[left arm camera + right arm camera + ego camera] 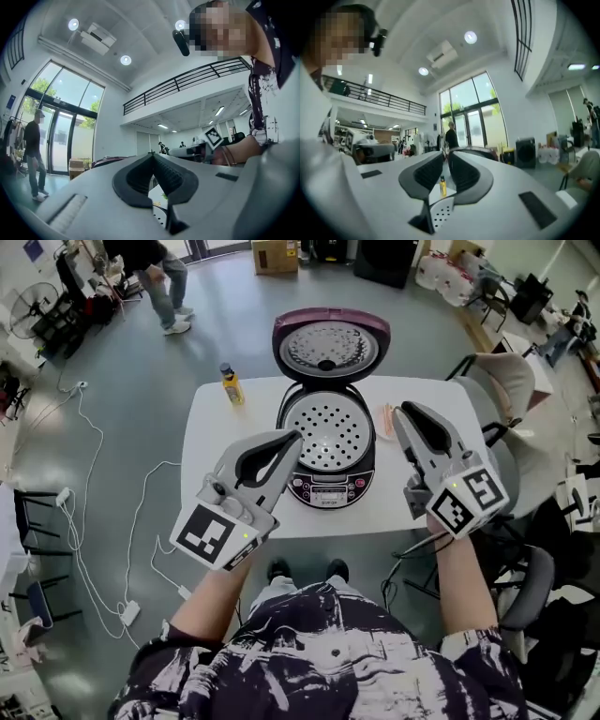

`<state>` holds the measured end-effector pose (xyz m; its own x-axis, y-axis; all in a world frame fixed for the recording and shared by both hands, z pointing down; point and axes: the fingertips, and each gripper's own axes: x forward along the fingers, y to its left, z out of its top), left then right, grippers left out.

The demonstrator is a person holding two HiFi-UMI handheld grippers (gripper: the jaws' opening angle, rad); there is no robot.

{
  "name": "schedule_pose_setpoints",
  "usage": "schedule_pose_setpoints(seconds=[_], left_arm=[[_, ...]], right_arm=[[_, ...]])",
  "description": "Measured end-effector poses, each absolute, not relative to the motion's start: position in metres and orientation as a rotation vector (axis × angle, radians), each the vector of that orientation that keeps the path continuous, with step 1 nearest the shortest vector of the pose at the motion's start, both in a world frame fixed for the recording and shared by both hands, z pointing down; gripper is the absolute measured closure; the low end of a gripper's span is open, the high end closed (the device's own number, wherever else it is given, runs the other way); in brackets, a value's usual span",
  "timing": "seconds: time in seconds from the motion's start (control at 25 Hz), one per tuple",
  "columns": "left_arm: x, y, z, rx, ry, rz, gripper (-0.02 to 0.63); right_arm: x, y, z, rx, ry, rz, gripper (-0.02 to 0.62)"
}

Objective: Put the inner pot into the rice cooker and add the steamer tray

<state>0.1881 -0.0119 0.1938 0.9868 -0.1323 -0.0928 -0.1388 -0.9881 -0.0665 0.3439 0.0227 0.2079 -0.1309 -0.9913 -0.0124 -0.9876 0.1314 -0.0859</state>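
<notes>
Tongs flank one rice cooker holding one steamer tray: left tongs clenched, right tongs barely parted.

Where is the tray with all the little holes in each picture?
Head view: steamer tray in the open rice cooker, centre.
Left gripper view: sliver of tray, low between the jaws.
Right gripper view: tray low between the jaws, under the yellow bottle.
Shared landmark: the cooker's raised lid.
</notes>
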Motion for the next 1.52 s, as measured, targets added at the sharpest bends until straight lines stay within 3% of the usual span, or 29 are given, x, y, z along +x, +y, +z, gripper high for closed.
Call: schedule_pose_setpoints(seconds=[0.12,0.36,1.52], left_arm=[[0.198,-0.009,0.197,-3.058,0.218,0.106,0.601],[0.211,0.008,0.205,-3.075,0.213,0.074,0.601],[0.206,0.007,0.208,-3.07,0.292,0.091,0.601]], right_arm=[[0.322,0.06,0.178,-2.026,2.304,0.14,0.58],[0.316,0.086,0.191,-2.038,2.287,0.141,0.597],[0.339,0.063,0.22,-2.13,2.253,0.074,0.598]])
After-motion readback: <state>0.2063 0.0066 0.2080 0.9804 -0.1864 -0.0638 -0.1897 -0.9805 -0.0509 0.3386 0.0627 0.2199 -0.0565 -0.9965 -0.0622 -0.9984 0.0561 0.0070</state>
